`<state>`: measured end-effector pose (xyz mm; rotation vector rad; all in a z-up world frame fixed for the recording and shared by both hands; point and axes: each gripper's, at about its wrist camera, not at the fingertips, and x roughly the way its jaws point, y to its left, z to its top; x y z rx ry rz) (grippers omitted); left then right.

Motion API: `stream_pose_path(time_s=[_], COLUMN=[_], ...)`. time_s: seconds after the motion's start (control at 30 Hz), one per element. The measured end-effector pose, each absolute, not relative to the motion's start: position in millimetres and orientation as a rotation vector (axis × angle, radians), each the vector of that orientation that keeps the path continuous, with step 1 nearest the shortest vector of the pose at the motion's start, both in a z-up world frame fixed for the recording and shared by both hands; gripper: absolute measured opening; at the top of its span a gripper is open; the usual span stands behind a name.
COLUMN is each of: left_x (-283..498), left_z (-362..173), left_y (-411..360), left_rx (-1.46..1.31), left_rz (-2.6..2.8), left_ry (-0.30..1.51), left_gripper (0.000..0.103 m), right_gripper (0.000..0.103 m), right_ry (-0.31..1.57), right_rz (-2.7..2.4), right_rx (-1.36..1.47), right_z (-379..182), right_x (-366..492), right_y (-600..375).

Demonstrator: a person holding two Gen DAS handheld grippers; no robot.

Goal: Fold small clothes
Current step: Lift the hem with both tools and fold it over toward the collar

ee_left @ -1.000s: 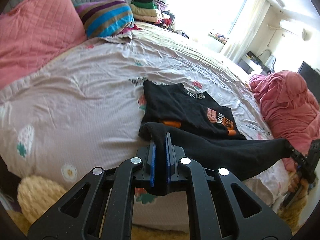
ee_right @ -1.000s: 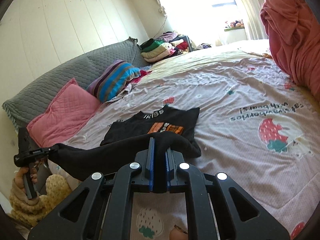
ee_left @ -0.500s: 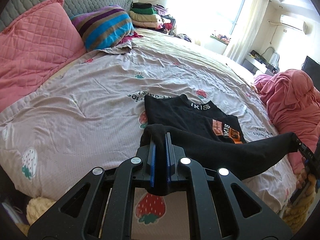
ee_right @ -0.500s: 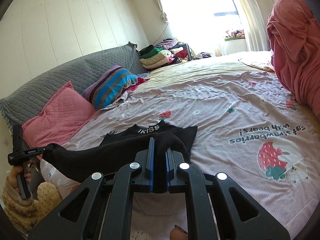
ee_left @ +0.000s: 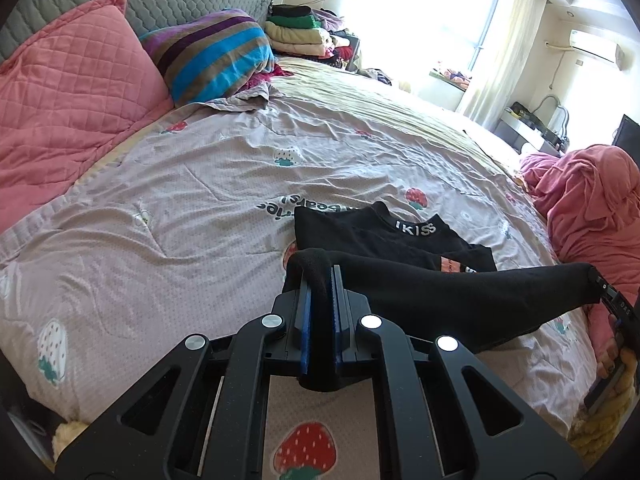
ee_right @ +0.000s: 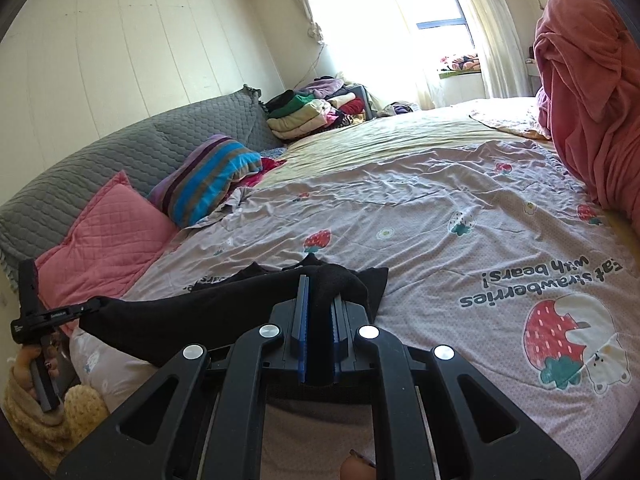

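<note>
Left wrist, black shirt [ee_left: 452,296] hem pinched inside left claw [ee_left: 319,280], stretched rightward

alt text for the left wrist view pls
The left gripper is shut on one corner of a black shirt, lifting its near edge off a strawberry-print bedspread, while the right gripper holds the other corner. Pillows lie behind.

Wrist views low over shared bed [ee_left: 224,184]
</note>
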<state>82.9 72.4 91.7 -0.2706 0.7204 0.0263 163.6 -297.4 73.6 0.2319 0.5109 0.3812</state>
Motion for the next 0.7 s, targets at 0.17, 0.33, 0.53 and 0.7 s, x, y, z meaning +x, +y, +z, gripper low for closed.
stream_pose_path(time_s=[0.17,0.33,0.53,0.7], left_x=[97.8,117.2,140.2,150.2], left_z=[90.3,87.3,73.6,63.9], left_y=[73.0,69.9,73.2,78.3], left_rx=[-0.267,-0.242,-0.246,-0.265], left_rz=[0.041,0.061,0.078,0.083], left_ry=[0.723,0.72,0.746,0.758], left_gripper=[0.003,0.003,0.003,0.003], right_gripper=[0.008,0.008,0.008,0.008], right_ry=[0.514,0.525,0.55,0.565], right_rz=[0.363,0.335,0.315,0.302], right_rx=[0.208,0.204,0.191,0.168], right_z=[71.0,63.7,52.2,44.3], right_x=[174.7,189.8,209.6,224.7], right_y=[-291.9,-289.5,-284.7,-279.1])
